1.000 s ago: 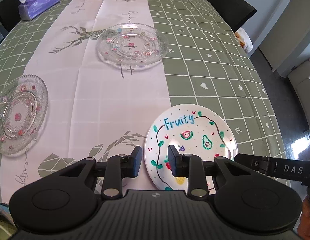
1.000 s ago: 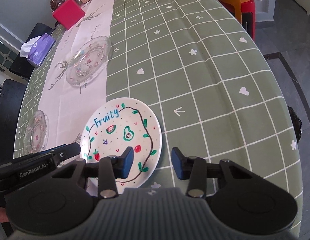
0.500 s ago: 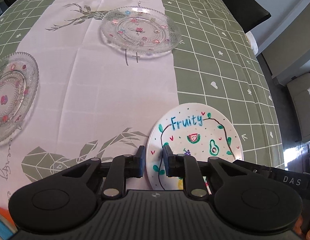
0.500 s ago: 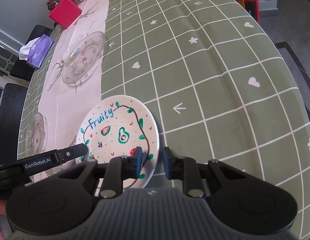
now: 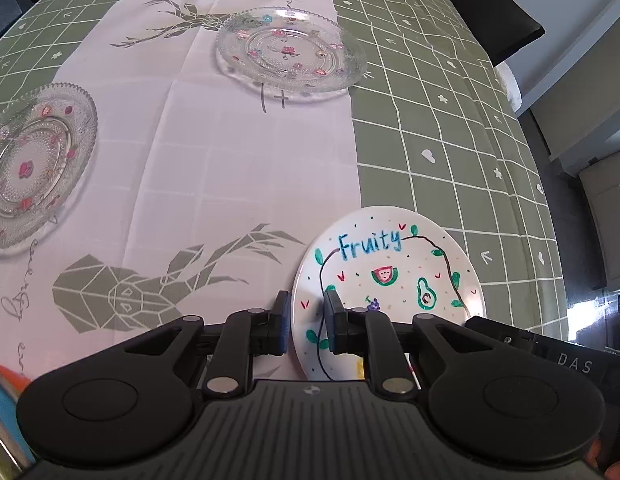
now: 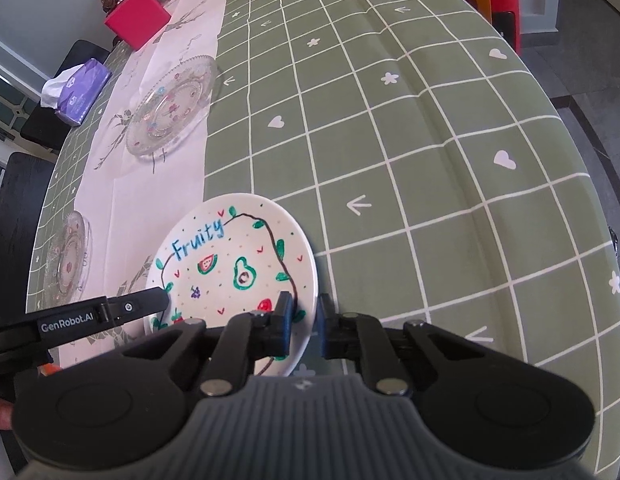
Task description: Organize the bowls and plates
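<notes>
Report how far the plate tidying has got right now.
Done: nothing looks stacked. In hand: the left gripper and right gripper each pinch an opposite edge of the white "Fruity" painted plate. Left: the far clear glass plate and the near clear glass plate lie apart on the pink runner.

The right gripper [image 6: 303, 322] is clamped on the near right rim of the white "Fruity" plate [image 6: 233, 264]. The left gripper [image 6: 159, 305] reaches its left edge. 2 glass plates [image 6: 171, 110] lie beyond.
</notes>
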`<action>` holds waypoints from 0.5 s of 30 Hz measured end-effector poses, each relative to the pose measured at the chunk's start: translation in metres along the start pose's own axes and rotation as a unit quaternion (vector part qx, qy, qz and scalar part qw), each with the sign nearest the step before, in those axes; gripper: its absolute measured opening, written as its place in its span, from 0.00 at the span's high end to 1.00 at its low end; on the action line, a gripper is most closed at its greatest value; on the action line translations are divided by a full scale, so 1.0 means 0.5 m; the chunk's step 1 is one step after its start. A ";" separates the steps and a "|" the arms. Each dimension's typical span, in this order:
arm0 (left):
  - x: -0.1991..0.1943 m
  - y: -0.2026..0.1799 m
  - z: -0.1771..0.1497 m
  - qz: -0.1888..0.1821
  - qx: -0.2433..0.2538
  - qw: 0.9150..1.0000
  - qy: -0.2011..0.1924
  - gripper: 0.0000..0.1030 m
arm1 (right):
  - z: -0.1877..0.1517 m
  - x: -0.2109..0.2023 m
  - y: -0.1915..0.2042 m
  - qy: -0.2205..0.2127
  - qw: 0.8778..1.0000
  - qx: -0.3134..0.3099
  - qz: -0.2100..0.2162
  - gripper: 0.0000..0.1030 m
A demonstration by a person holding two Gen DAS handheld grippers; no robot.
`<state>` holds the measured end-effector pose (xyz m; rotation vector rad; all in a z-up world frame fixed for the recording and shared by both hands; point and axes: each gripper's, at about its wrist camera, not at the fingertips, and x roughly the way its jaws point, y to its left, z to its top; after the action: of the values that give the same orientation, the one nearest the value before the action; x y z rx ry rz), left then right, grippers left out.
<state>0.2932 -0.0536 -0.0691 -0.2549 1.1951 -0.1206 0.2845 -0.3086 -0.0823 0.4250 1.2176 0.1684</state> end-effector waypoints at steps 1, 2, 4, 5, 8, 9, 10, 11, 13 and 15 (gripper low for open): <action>-0.004 -0.001 -0.007 -0.001 -0.001 1.000 -0.001 0.82 | -0.005 -0.004 -0.001 -0.001 1.000 0.000 0.000 0.90; -0.008 -0.001 -0.016 -0.002 -0.002 1.000 -0.001 0.82 | -0.009 -0.009 -0.002 -0.001 1.000 -0.001 0.001 0.90; -0.015 -0.001 -0.033 -0.007 -0.007 1.000 0.000 0.82 | -0.023 -0.020 -0.006 -0.001 1.000 -0.001 0.001 0.90; -0.019 -0.002 -0.044 -0.010 -0.008 1.000 0.001 0.82 | -0.031 -0.025 -0.009 0.001 1.000 0.001 0.000 0.90; -0.030 -0.004 -0.074 -0.016 -0.006 1.000 0.004 0.82 | -0.057 -0.038 -0.020 0.004 1.000 0.004 -0.003 0.89; -0.035 -0.005 -0.083 -0.018 -0.005 1.000 0.003 0.82 | -0.068 -0.044 -0.025 0.005 1.000 0.007 -0.003 0.89; -0.040 -0.006 -0.091 -0.020 -0.004 1.000 0.001 0.82 | -0.078 -0.049 -0.028 0.004 1.000 0.010 -0.003 0.89; -0.047 -0.007 -0.099 -0.021 -0.003 1.000 -0.001 0.82 | -0.087 -0.054 -0.030 0.004 1.000 0.010 -0.002 0.89; -0.062 -0.006 -0.118 -0.027 -0.002 1.000 -0.007 0.82 | -0.106 -0.066 -0.036 0.004 1.000 0.013 0.002 0.89; -0.072 -0.004 -0.133 -0.032 -0.001 0.999 -0.009 0.82 | -0.125 -0.079 -0.040 0.003 1.000 0.015 0.006 0.89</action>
<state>0.2184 -0.0560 -0.0588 -0.2953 1.1691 -0.1718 0.2104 -0.3266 -0.0735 0.4581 1.2247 0.1629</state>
